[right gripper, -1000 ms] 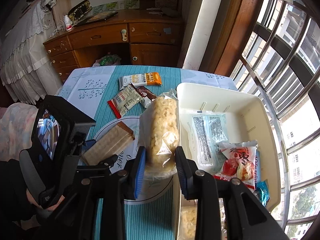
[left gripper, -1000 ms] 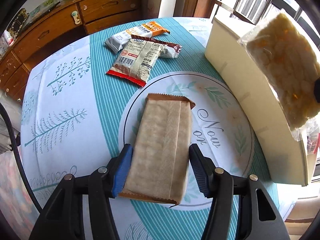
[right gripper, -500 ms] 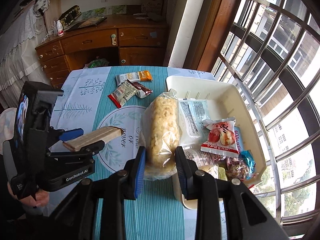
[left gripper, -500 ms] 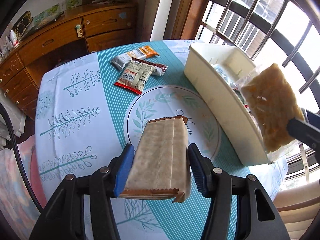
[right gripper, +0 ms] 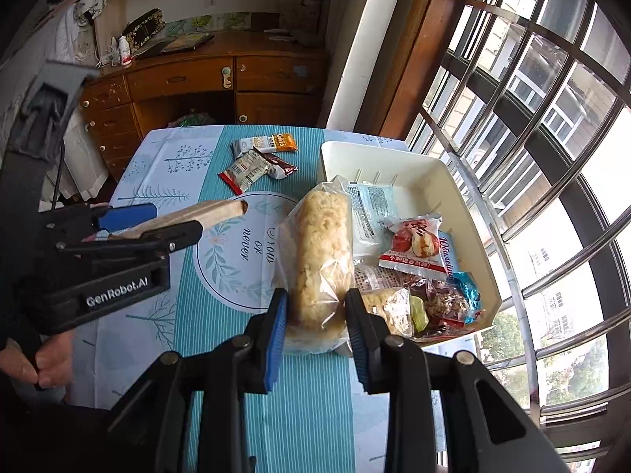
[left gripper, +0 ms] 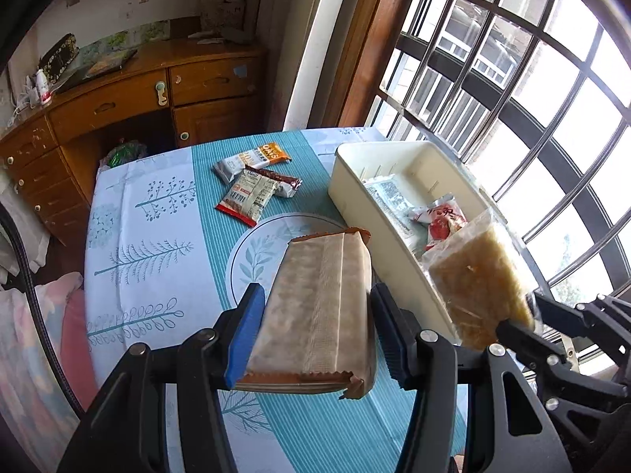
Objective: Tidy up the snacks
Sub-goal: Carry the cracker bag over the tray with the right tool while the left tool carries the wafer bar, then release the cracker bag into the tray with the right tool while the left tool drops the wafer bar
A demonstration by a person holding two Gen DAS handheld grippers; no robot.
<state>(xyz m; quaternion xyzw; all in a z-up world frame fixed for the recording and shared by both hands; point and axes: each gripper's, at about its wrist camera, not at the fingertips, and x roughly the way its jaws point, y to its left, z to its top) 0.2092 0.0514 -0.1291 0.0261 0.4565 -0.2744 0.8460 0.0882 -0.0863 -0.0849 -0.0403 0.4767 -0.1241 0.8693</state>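
My left gripper (left gripper: 315, 311) is shut on a brown paper snack pack (left gripper: 319, 307) and holds it high above the table; the gripper also shows in the right wrist view (right gripper: 154, 220). My right gripper (right gripper: 317, 315) is shut on a clear bag of pale rice crackers (right gripper: 323, 252), held above the near left rim of the cream bin (right gripper: 418, 165). That bag also shows in the left wrist view (left gripper: 481, 287). The bin (left gripper: 355, 181) holds several wrapped snacks. Three snack bars (left gripper: 256, 181) lie on the table's far side.
The table has a blue and teal cloth (left gripper: 157, 236) with a round printed emblem (right gripper: 236, 260). A wooden dresser (left gripper: 157, 94) stands behind it. A barred window (right gripper: 532, 118) runs along the right, close to the bin. A hand (right gripper: 43, 366) grips the left handle.
Both grippers have risen well above the table with their packs. The bag of crackers has come nearer the bin's near end.
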